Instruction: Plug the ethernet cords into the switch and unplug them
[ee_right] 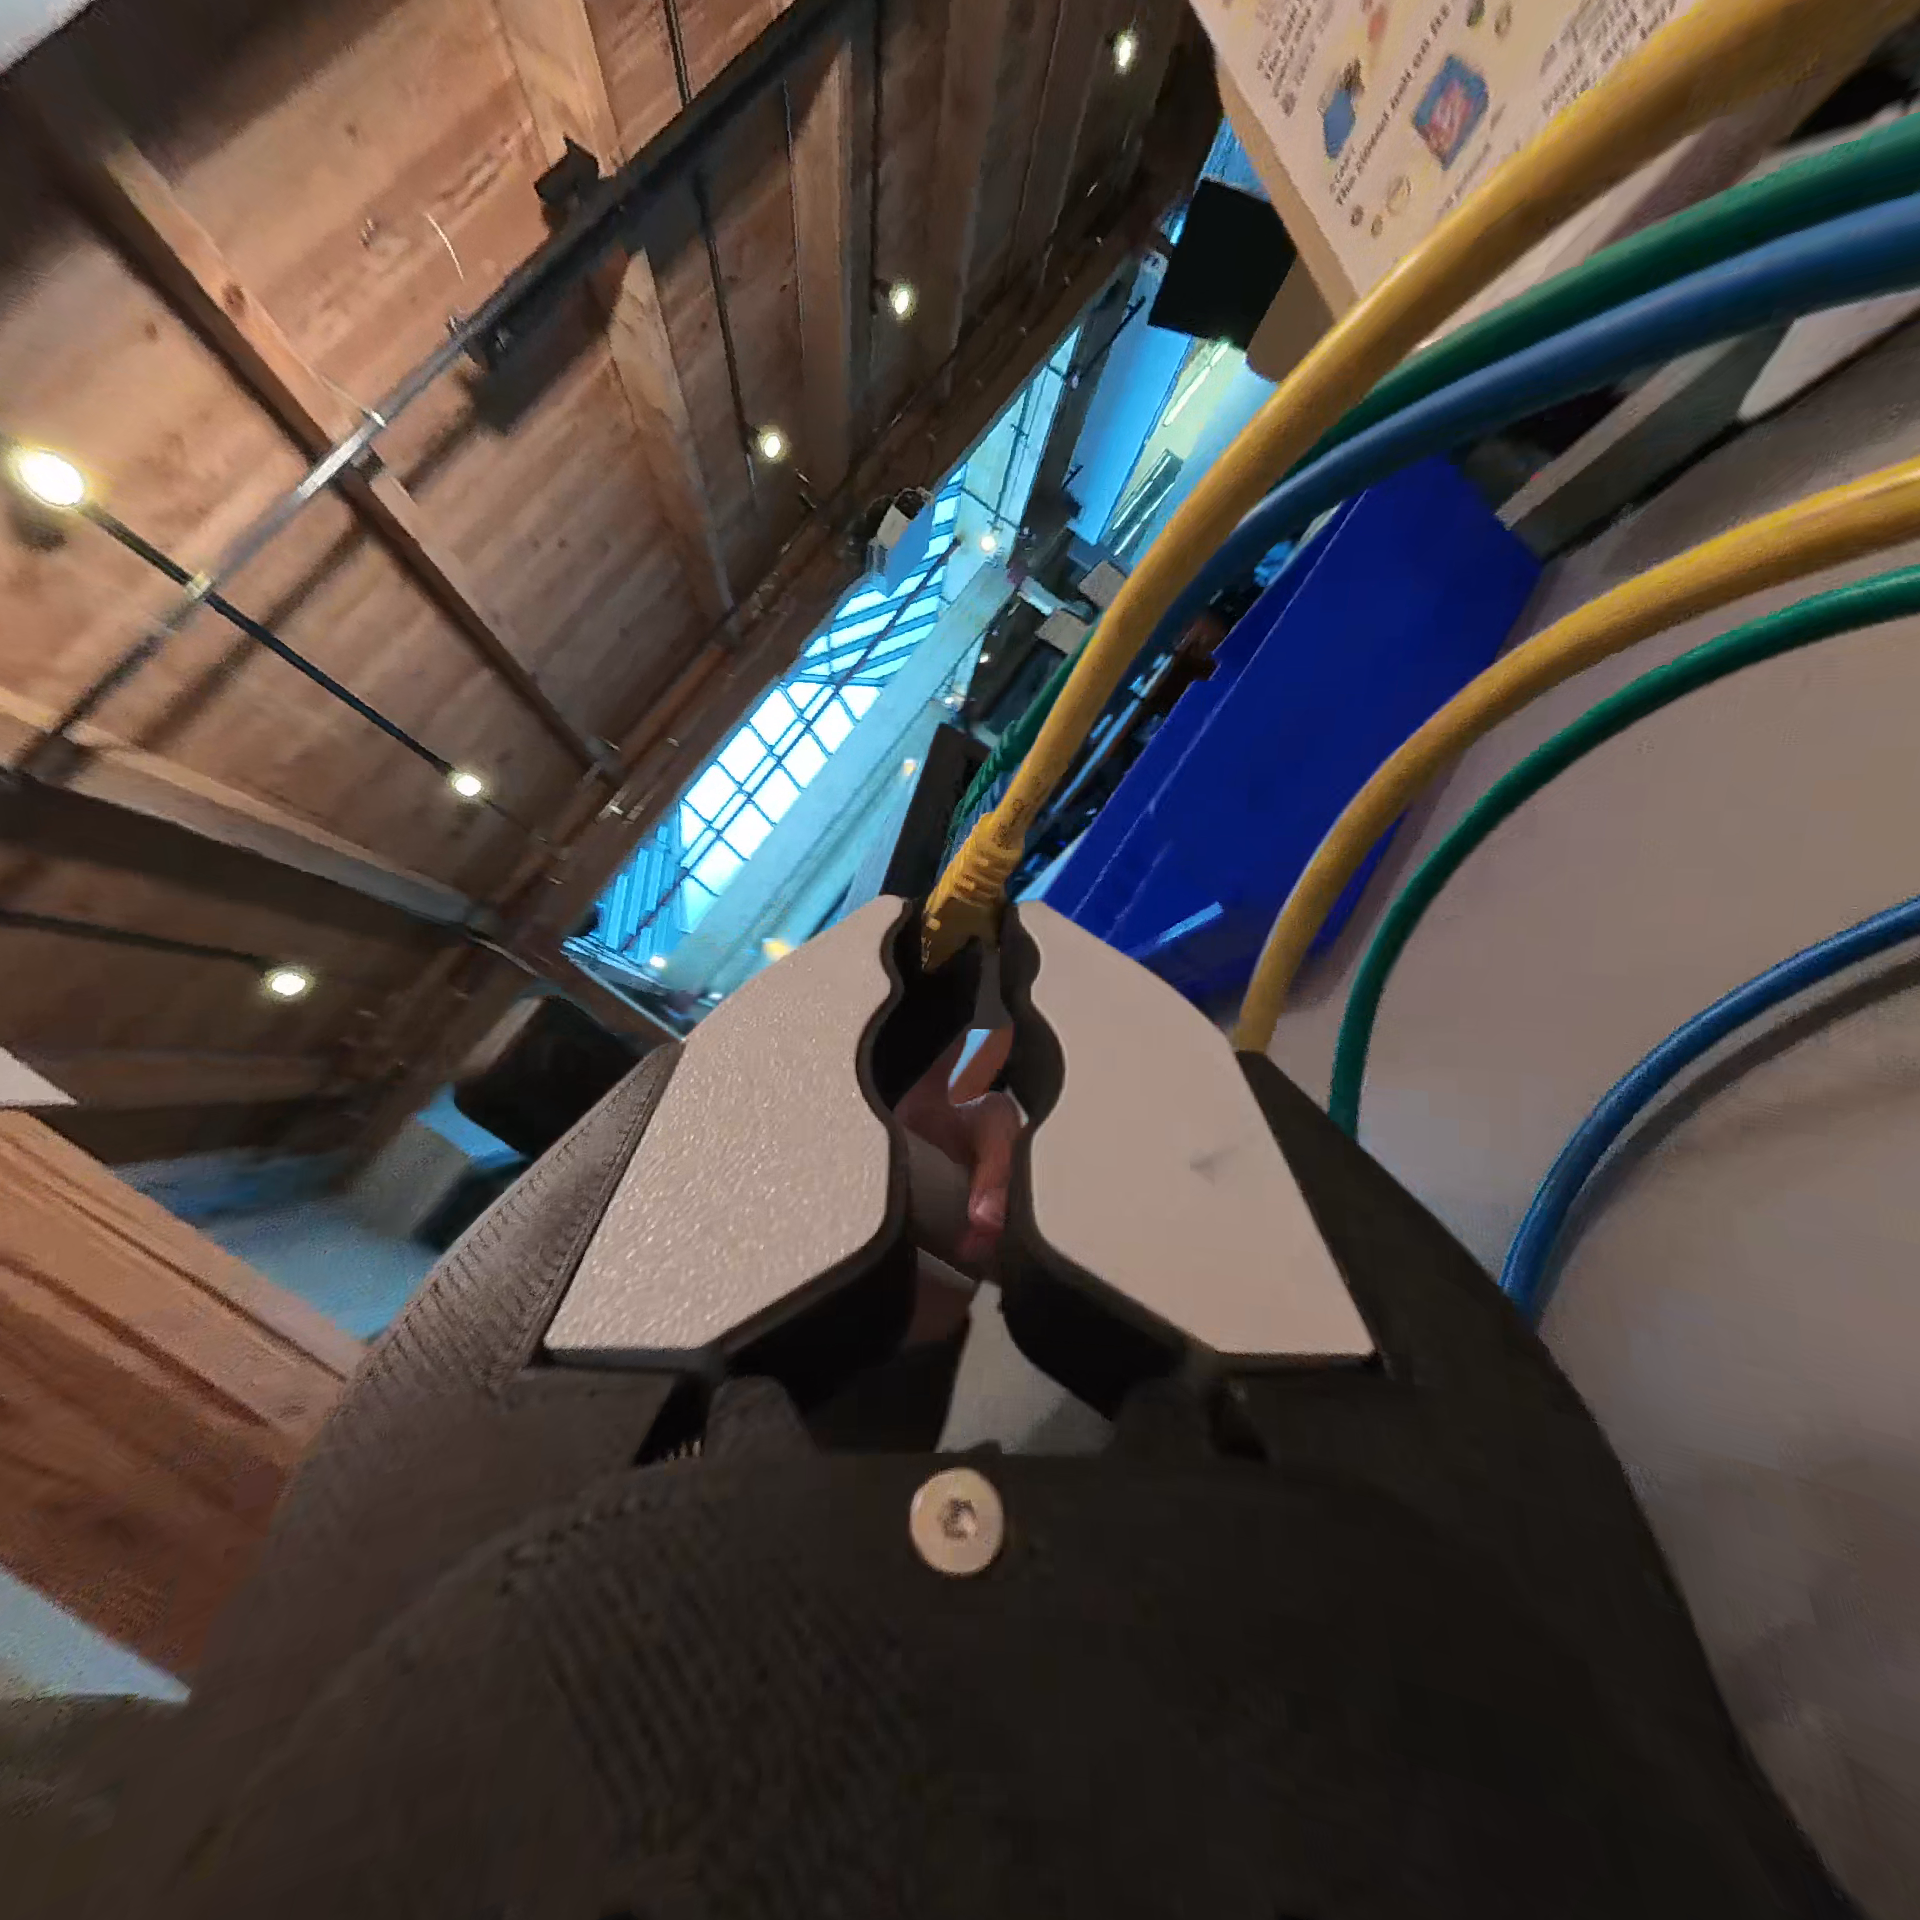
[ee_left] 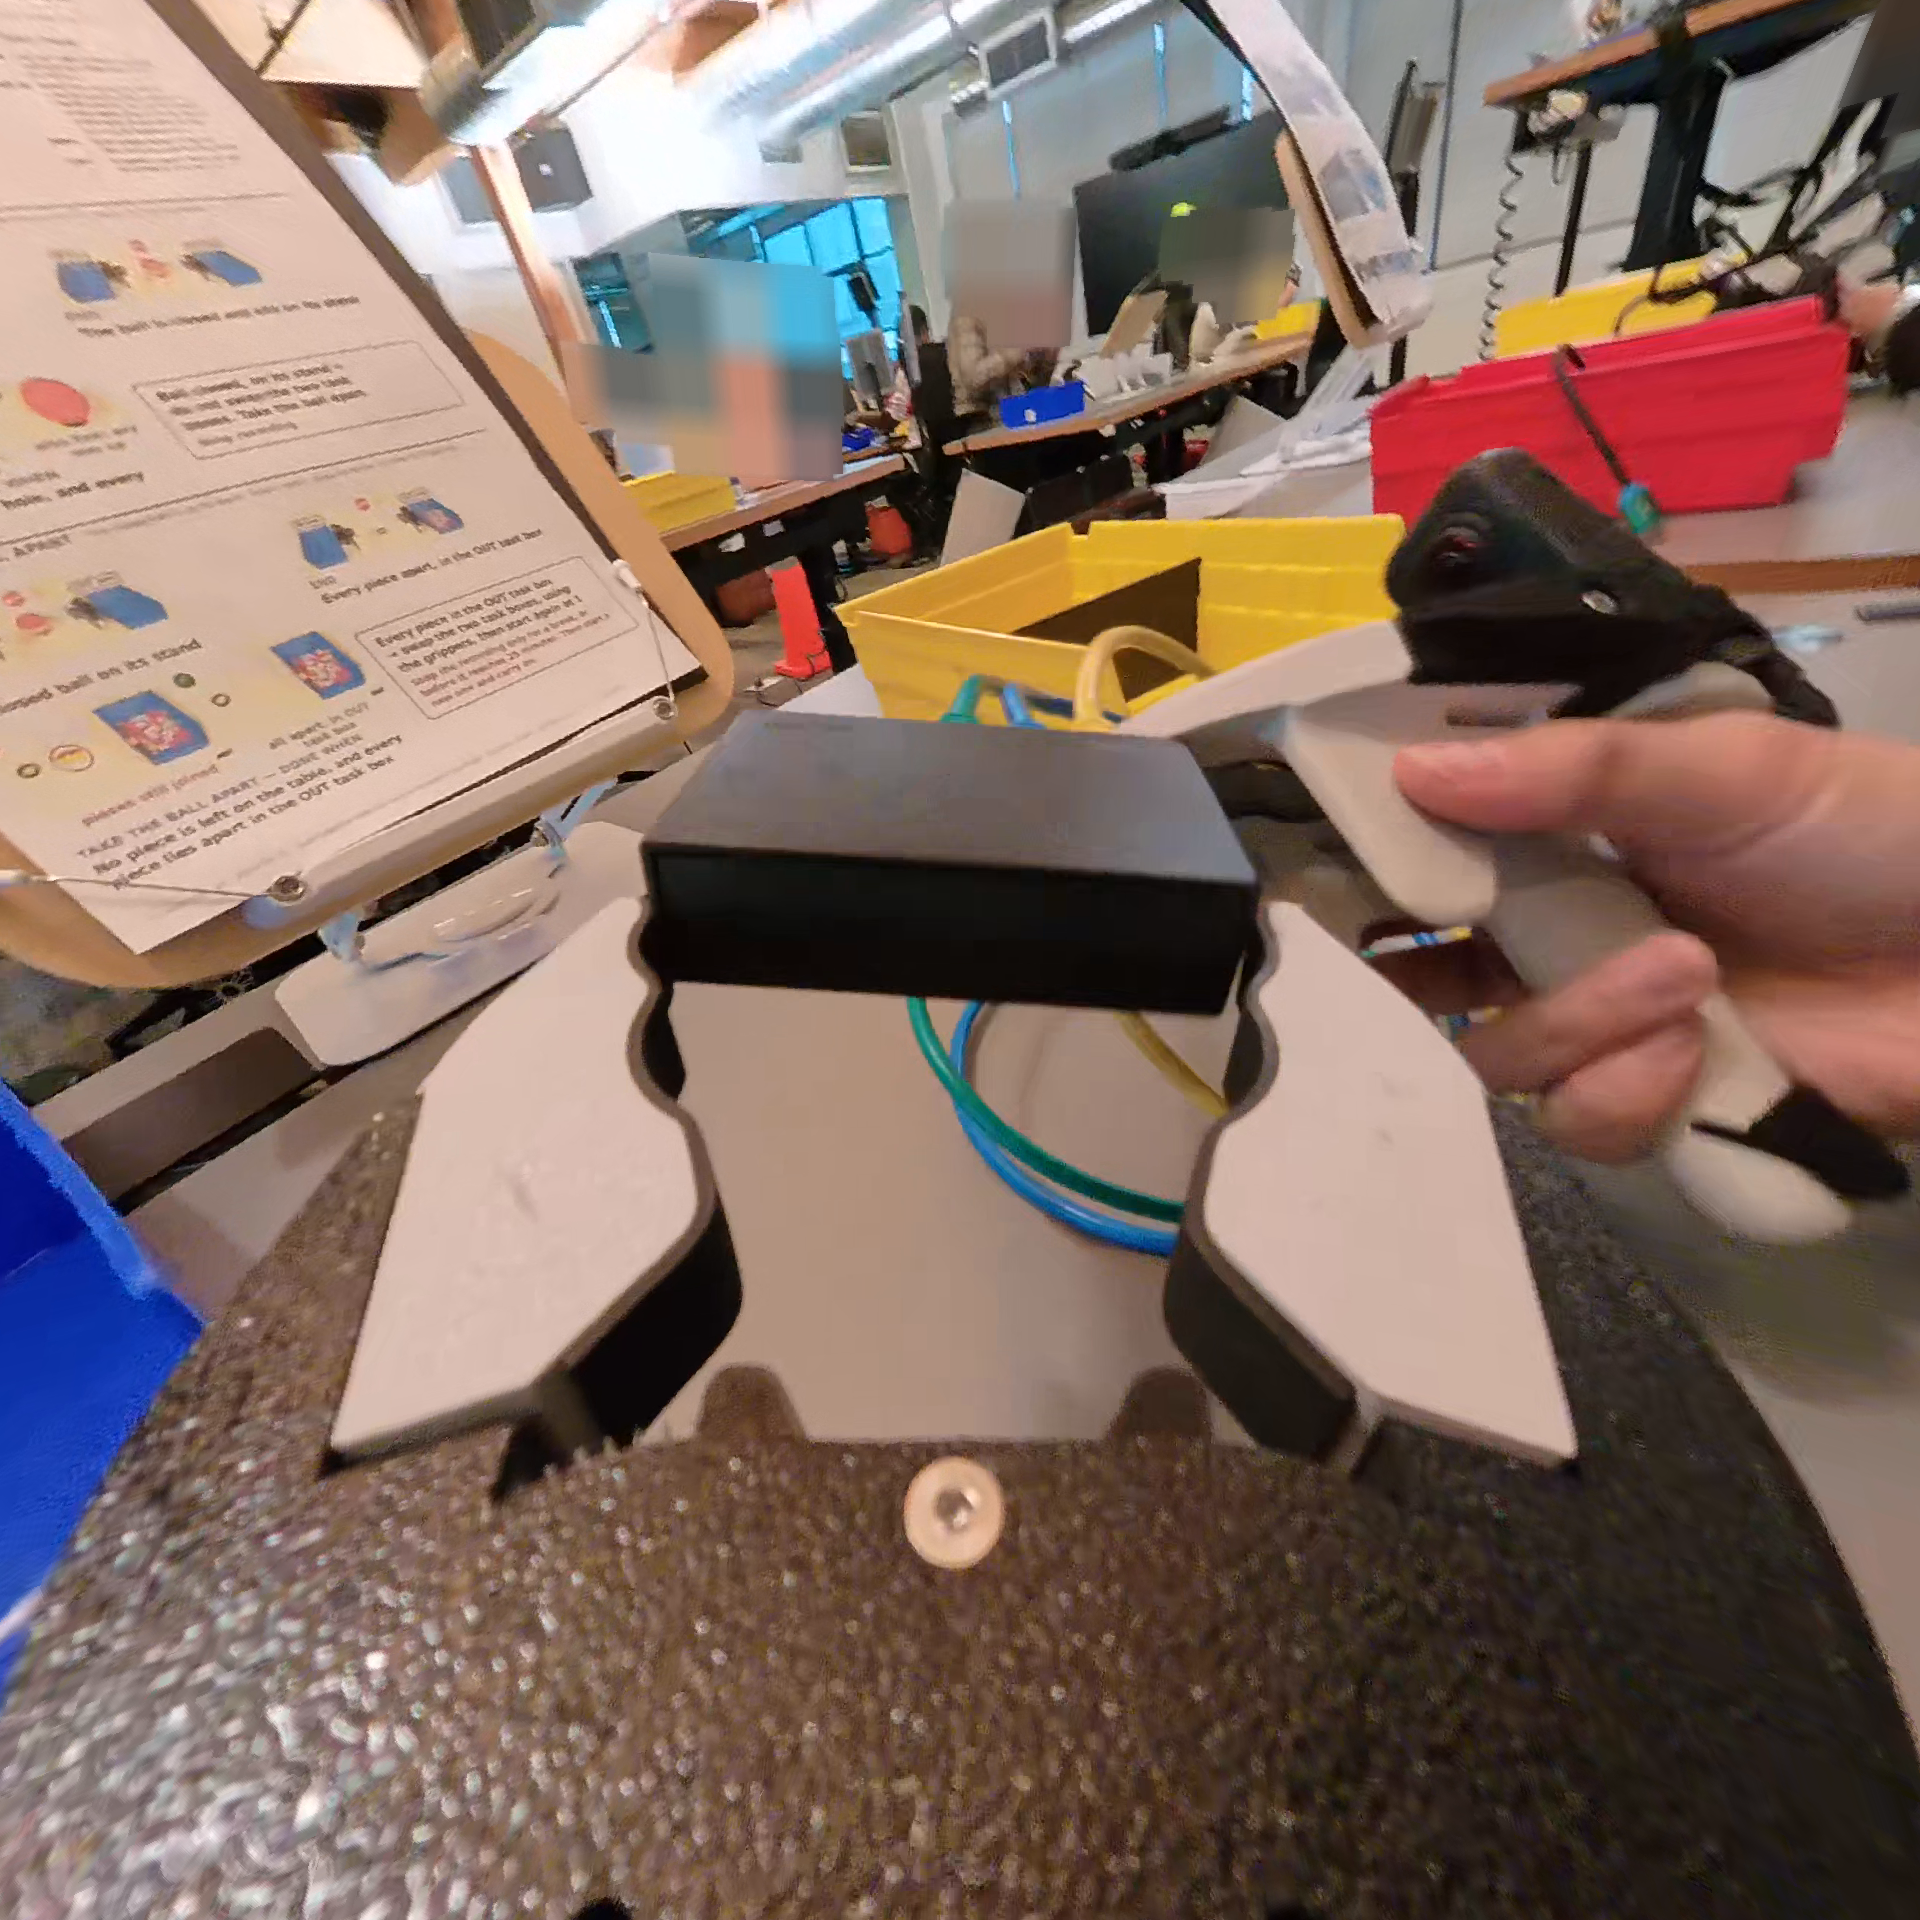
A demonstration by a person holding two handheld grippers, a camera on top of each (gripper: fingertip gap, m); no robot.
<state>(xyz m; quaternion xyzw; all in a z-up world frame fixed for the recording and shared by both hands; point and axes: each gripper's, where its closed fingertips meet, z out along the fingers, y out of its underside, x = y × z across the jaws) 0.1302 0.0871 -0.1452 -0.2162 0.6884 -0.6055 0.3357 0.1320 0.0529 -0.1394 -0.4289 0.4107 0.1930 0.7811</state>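
My left gripper [ee_left: 948, 966] is shut on a black switch box [ee_left: 951, 862] and holds it above the grey table. Yellow [ee_left: 1174, 1065], green [ee_left: 940, 1049] and blue [ee_left: 1023, 1174] ethernet cords loop under and behind the switch. My right gripper shows in the left wrist view [ee_left: 1299, 696], held by a hand, reaching behind the switch's right end. In the right wrist view my right gripper [ee_right: 961, 940] is shut on the yellow cord's plug [ee_right: 966, 888]. The green cord [ee_right: 1507, 800] and the blue cord [ee_right: 1662, 1070] curve along the table. The switch's ports are hidden.
A yellow bin [ee_left: 1122, 603] stands behind the switch and a red bin [ee_left: 1610, 405] farther right. An instruction sheet on a clipboard stand [ee_left: 312, 468] is at the left. A blue bin [ee_left: 62, 1299] is at the left edge, also in the right wrist view [ee_right: 1278, 727]. There is about 5 cm between the tips of the two grippers.
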